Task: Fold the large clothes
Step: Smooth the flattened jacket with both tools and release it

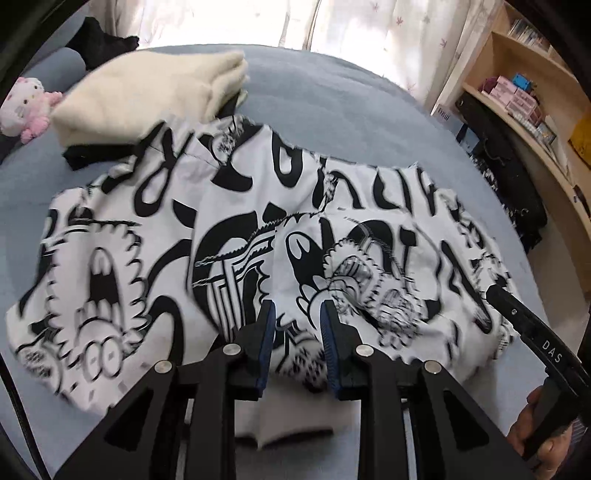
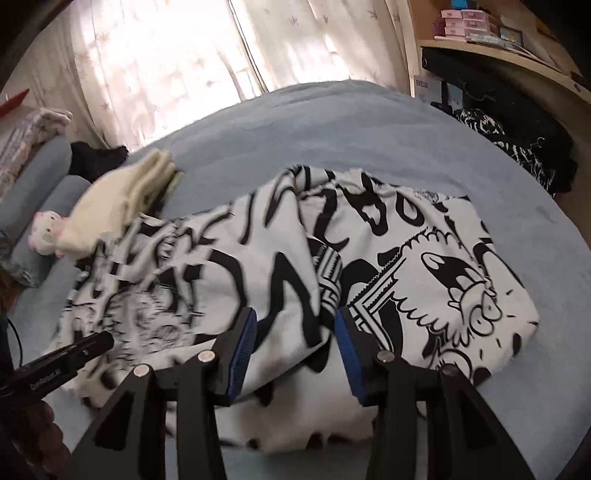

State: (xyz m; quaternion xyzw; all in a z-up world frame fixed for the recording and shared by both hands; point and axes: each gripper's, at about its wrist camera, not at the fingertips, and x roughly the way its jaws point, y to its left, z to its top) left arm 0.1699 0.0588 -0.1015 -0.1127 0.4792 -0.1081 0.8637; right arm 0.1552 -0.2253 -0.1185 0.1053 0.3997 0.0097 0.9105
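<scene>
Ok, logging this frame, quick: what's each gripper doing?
Left gripper: open, over the printed garment, holding nothing.
Right gripper: open, garment between its jaws, not clamped.

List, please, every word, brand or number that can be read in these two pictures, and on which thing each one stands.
"DAS": on the right gripper, along its black finger.
Small pale print on the left gripper, along its finger: too blurred to read.
Large black letters on the printed garment: distorted by folds, no word readable.
Labels on the boxes on the shelf: too small to read.
</scene>
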